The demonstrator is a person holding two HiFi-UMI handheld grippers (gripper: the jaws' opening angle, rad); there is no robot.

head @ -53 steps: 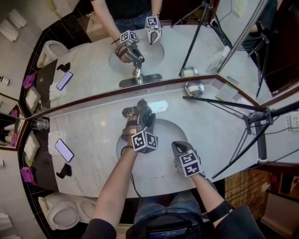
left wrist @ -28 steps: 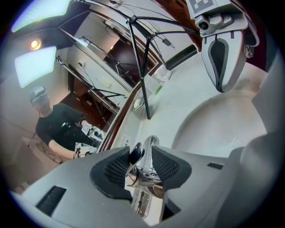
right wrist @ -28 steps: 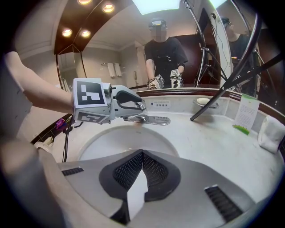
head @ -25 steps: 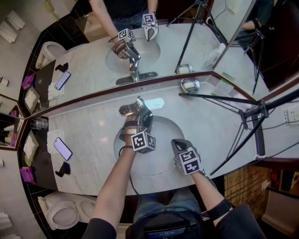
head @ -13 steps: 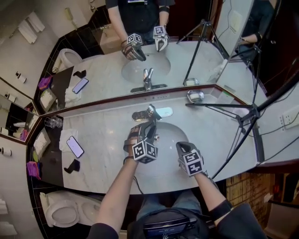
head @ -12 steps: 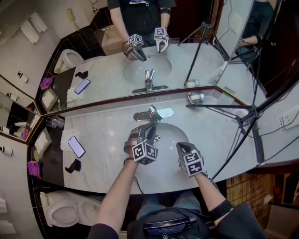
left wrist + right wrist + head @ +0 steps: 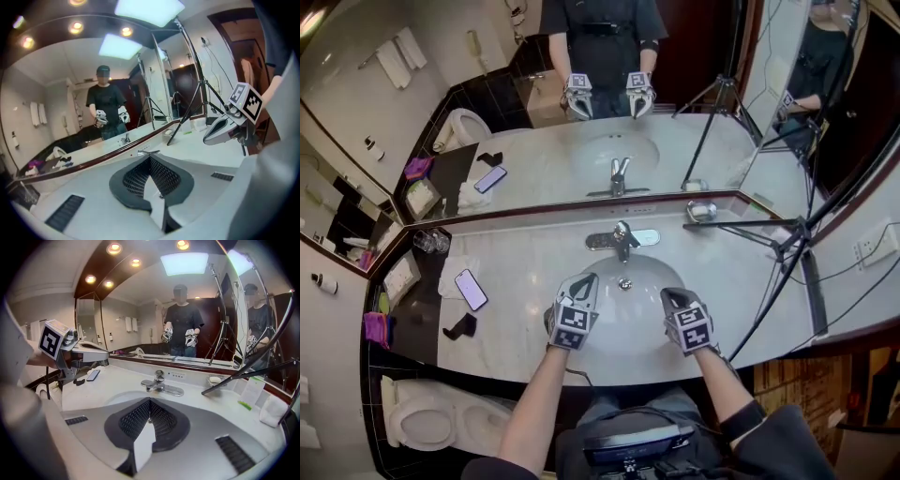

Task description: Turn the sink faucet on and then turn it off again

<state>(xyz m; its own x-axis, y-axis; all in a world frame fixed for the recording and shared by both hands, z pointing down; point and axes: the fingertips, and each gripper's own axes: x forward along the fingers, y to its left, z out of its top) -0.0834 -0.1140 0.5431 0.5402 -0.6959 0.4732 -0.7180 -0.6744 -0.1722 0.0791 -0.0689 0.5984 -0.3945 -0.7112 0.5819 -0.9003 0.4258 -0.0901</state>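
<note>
The faucet (image 7: 622,239) stands at the back of the marble bench (image 7: 525,272), centred behind the sink basin (image 7: 649,314), its spout reaching over the bowl. In the bowl only the drain (image 7: 624,283) shows. To the faucet's right, a small soap dish (image 7: 216,379) holds a pale bar of soap (image 7: 215,378).

The left gripper (image 7: 589,278) hangs over the near left of the basin with its jaws pressed together. They have just been closing, with nothing between them. The right gripper (image 7: 667,293) hangs over the near right, also closed and empty. Both are apart from the faucet.

A second ago the left gripper was up at the faucet with its jaws spread. It has since drawn back level with the right one, which has barely shifted. A phone (image 7: 472,289) lies well left of the basin.
</note>
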